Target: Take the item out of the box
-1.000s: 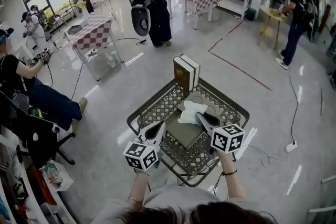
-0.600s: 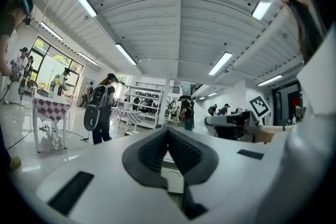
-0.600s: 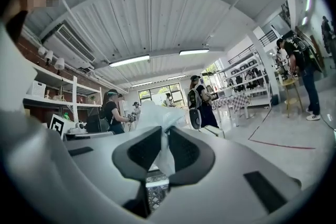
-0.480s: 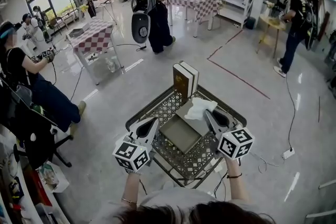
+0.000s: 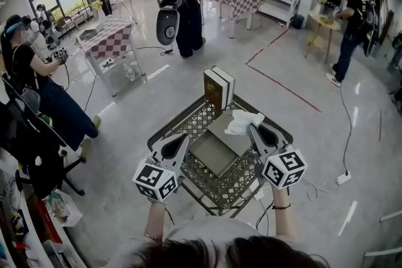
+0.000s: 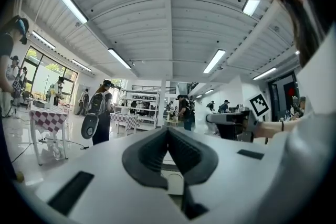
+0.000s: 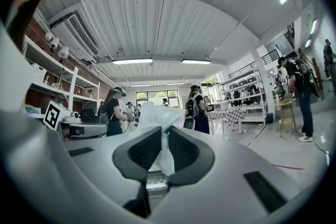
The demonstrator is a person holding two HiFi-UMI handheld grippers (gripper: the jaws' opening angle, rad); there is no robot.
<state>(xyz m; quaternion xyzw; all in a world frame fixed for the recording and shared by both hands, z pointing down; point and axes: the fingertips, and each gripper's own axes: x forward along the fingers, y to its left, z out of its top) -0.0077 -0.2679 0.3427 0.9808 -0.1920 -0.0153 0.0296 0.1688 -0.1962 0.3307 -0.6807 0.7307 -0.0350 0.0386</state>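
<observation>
Right gripper view shows the right gripper [image 7: 159, 148] jaws closing on a crumpled white item [image 7: 156, 115], held just above the open box [image 5: 217, 150] on the mesh counter [image 5: 193, 123]; left gripper [image 6: 168, 135] jaws together, empty

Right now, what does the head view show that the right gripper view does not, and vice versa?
Head view only: the grey box and two upright books beyond it. Right gripper view only: the right gripper with its jaws closing, pads pressing the white tissue between them. Both: that tissue and the backpack-wearing person.
</observation>
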